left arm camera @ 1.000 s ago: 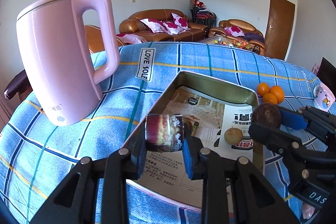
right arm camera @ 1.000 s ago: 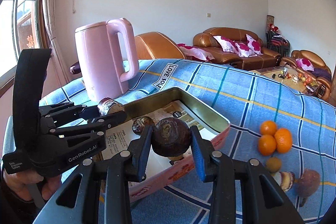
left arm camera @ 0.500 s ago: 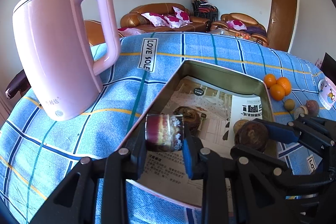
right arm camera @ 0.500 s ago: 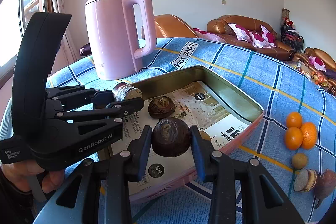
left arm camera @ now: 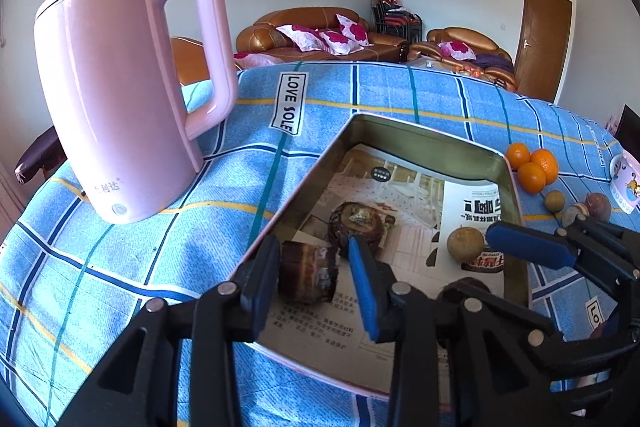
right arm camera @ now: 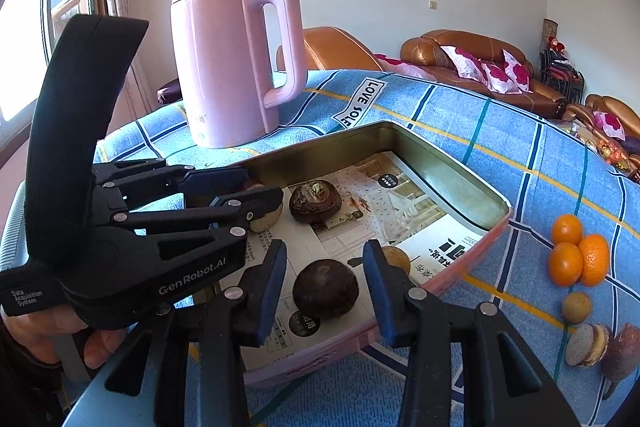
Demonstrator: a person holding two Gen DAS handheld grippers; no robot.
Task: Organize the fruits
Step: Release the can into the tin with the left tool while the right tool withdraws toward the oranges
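A shallow metal tray (left arm camera: pixel 432 135) (right arm camera: pixel 440 151) lined with newspaper sits on the blue checked cloth. My left gripper (left arm camera: pixel 314 277) is open around a cut brown fruit piece (left arm camera: pixel 306 277) that rests on the tray's paper. My right gripper (right arm camera: pixel 325 287) is open around a dark round fruit (right arm camera: pixel 325 290) lying in the tray. A dark ribbed fruit (left arm camera: pixel 356 227) (right arm camera: pixel 316 203) and a small tan round fruit (left arm camera: pixel 465 245) (right arm camera: pixel 396 259) also lie in the tray.
A pink kettle (left arm camera: pixel 120 99) (right arm camera: pixel 236 63) stands left of the tray. Three oranges (right arm camera: pixel 576 253) (left arm camera: pixel 532 165), a tan fruit (right arm camera: pixel 576 307), a cut piece (right arm camera: pixel 586 339) and a dark purple fruit (right arm camera: pixel 622 347) lie on the cloth at right. A mug (left arm camera: pixel 628 183) stands far right.
Both grippers lowered into the tray and opened, letting go of their fruits. The cut piece and the dark round fruit now rest on the newspaper.
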